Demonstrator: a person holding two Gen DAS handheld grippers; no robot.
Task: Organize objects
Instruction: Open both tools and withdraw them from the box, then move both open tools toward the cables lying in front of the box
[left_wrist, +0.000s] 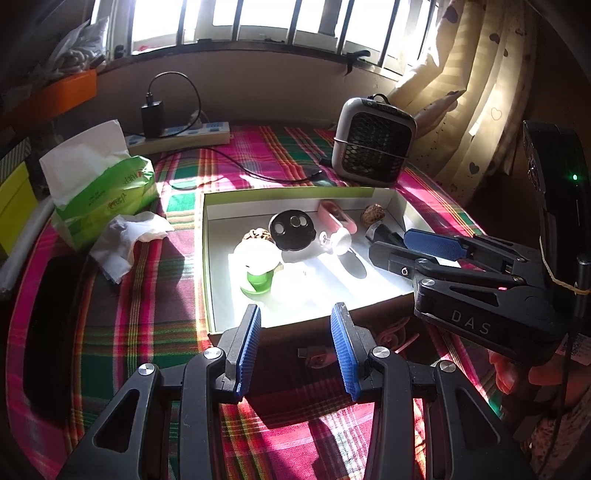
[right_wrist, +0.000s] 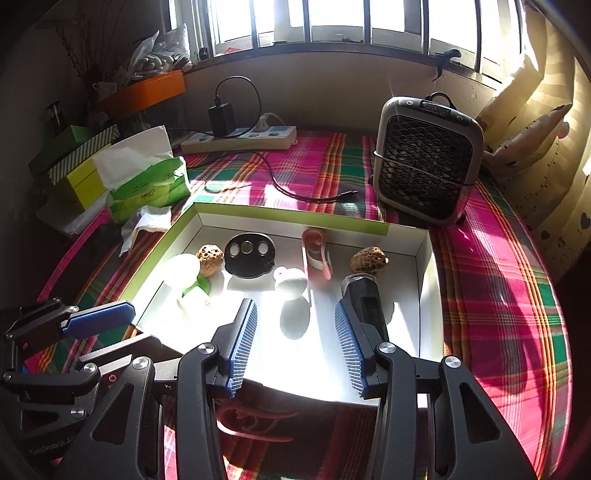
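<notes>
Where sunlight falls, fan (right_wrist: 424, 158) beyond box (right_wrist: 288, 216)

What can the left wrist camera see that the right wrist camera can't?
Only the left wrist view shows a green light glowing on the right gripper's black body. Only the right wrist view shows a striped box behind the tissue pack, and the full length of the black tube lying in the tray. Both show the tray, two walnuts, the black disc, the fan and the power strip.
</notes>
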